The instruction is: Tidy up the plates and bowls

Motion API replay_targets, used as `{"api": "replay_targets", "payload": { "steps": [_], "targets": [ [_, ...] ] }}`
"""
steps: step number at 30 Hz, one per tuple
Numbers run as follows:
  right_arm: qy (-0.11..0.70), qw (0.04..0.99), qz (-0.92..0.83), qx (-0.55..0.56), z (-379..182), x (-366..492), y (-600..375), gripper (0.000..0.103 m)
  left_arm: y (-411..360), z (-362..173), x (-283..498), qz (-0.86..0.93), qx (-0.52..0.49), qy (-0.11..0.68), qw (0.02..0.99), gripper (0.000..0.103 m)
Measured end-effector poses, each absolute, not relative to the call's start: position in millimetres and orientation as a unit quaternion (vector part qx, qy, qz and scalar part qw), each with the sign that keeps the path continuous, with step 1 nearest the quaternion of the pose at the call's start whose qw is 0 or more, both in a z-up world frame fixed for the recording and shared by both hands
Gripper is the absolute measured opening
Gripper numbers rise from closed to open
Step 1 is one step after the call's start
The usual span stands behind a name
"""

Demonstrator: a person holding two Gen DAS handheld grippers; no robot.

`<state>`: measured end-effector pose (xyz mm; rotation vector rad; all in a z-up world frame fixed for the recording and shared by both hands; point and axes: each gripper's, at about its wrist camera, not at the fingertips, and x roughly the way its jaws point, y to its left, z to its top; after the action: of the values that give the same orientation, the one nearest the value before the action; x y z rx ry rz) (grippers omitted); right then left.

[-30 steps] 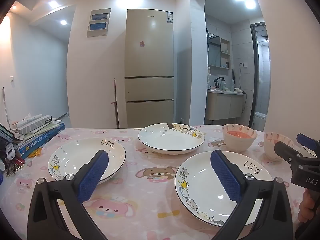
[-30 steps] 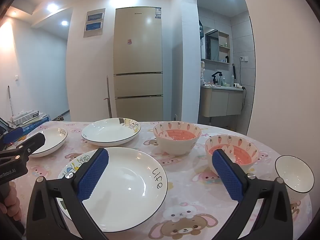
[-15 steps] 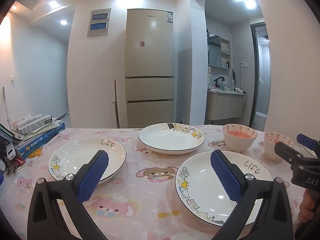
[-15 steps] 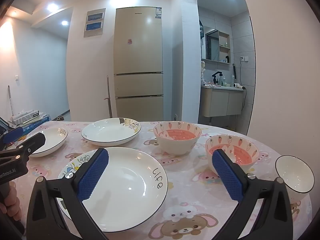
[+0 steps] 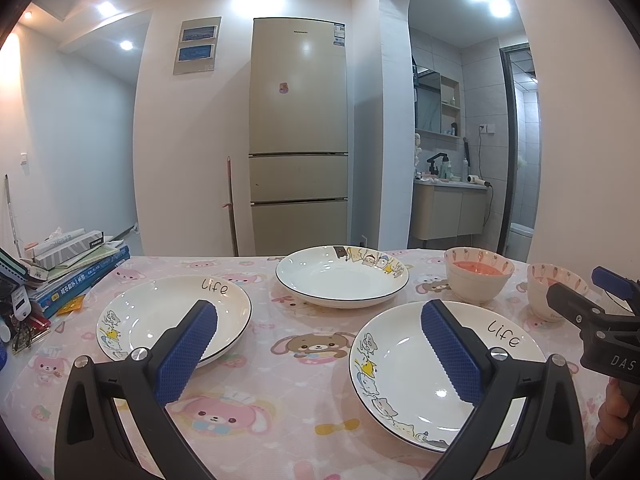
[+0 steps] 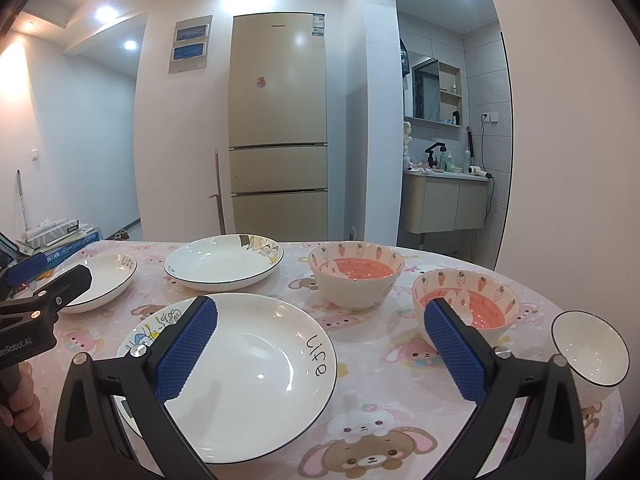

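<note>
Both grippers wide apart, holding nothing: left gripper [image 5: 320, 344], right gripper [image 6: 320, 344]

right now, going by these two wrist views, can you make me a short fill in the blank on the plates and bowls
The table holds ___ plates, none stacked.
The two strawberry bowls are ___ inside.
The word on the near plate is ___.
The left claw and right claw are both ___, holding nothing.

Missing words: three; pink; life; open
</note>
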<state>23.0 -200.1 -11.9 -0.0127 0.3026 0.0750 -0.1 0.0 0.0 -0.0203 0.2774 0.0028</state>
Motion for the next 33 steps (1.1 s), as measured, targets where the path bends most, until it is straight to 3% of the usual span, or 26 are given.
{"api": "replay_targets", "payload": {
  "steps": [33],
  "targets": [
    [0.148,0.989,0.016,-0.001,-11.4,21.5,-203.1,0.103,6.1,-0.9,-2.4,0.007,-0.017,0.137,0.99,0.103]
  ]
}}
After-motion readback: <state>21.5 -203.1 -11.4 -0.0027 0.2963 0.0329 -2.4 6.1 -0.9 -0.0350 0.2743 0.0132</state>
